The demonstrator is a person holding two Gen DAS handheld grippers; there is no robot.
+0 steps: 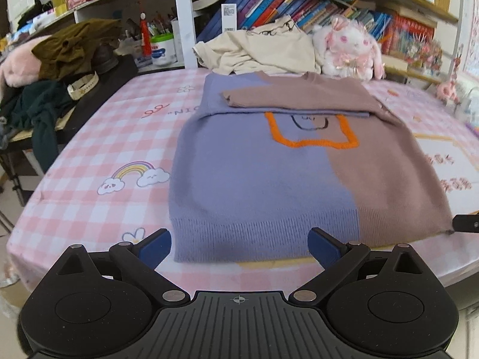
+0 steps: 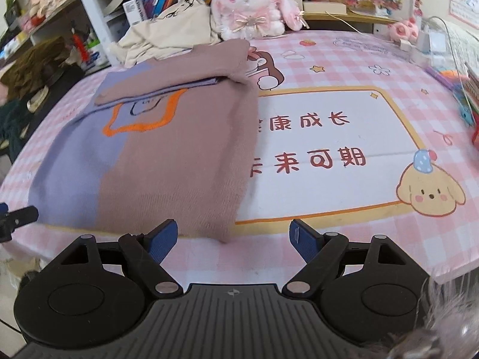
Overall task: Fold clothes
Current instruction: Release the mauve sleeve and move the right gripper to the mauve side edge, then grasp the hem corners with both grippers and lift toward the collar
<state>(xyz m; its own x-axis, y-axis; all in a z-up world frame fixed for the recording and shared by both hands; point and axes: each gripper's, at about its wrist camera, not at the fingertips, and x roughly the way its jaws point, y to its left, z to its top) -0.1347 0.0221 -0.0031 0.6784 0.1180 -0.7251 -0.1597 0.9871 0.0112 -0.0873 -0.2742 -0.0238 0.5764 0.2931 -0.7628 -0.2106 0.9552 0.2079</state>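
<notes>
sweater: your two-tone sweater point(image 1: 263, 173), lilac on one half and brown on the other with an orange outline on the chest, lies flat on the pink checked counter point(image 1: 89, 137); both sleeves are folded across the upper part, the brown one on top.
hem: the ribbed hem is the edge nearest you, just short of the counter's near edge.
left tool: your left tool point(image 1: 239, 246) sits at the lilac end of the hem with its blue pads spread wide; the hem shows between them, the left pad just off the sweater's near left corner, the right pad over the ribbing. it has hold of nothing.
right tool: your right tool point(image 2: 234, 240) sits at the brown end of the hem, pads also spread wide and gripping nothing; the near right corner of the sweater lies between them, closer to the left pad, and the right pad is over bare counter.
cross view: each tool's tip shows at the edge of the other's view, level with the hem.
behind the sweater: a cream garment point(image 1: 260, 51) lies heaped past the collar, with a white plush rabbit point(image 1: 350, 48) beside it, in front of the bookshelf point(image 1: 299, 3).
</notes>
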